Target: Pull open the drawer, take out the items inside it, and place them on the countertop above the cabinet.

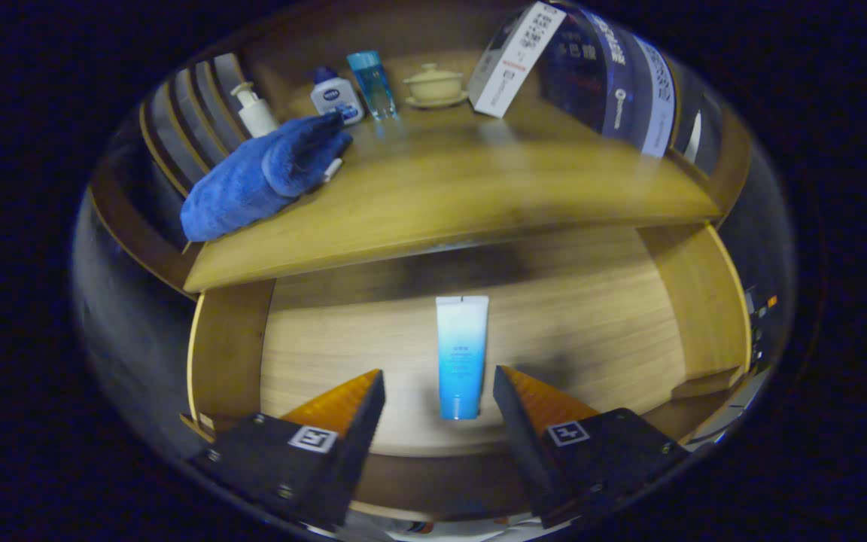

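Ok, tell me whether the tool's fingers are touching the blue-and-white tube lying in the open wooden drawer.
Apart. The gripper view shows the open tool with bare drawer floor on both sides of the blue-and-white tube.

The countertop (pixel 448 203) hides the rear of the drawer (pixel 328 339) beneath it. The towel (pixel 260 177) covers most of a small white object (pixel 333 170), identity unclear. The box (pixel 599 68) is blurred, its top cut off. The gripper (pixel 439 384), fingers apart, shows fingertips alone.
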The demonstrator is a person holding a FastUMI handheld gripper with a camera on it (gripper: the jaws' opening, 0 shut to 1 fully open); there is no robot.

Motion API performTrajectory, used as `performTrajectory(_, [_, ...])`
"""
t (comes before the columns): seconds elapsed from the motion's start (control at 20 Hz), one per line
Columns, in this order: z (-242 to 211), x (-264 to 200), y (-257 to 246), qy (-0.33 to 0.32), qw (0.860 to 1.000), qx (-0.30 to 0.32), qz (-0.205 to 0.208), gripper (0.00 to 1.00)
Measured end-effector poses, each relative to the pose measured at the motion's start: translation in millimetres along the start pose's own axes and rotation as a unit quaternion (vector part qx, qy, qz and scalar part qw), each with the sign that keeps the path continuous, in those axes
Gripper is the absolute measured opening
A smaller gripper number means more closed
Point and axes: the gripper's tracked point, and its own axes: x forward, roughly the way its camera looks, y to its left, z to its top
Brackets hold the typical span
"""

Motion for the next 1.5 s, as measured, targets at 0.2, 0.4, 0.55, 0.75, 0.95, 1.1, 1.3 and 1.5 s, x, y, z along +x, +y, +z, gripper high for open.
performTrajectory(0.2, [8.3,32.0,-13.8,0.036,0.999,0.021,-0.034,0.77])
performTrajectory(0.4, [9.4,39.8,-19.3,0.069,0.996,0.058,-0.019,0.49])
performTrajectory(0.55, [4.6,38.7,-22.1,0.074,0.993,0.092,0.002,0.42])
performTrajectory(0.75, [11.8,32.1,-5.3,0.061,0.986,0.136,0.077,0.41])
performTrajectory(0.95, [24.2,28.7,2.2,0.04,0.98,0.144,0.129,0.41])
performTrajectory(1.1, [39.7,22.1,4.5,0.005,0.977,0.131,0.171,0.41])
performTrajectory(1.3, [42.0,13.5,5.9,-0.028,0.975,0.108,0.192,0.41])
performTrajectory(1.5, [45.1,6.5,12.3,-0.073,0.971,0.076,0.216,0.41])
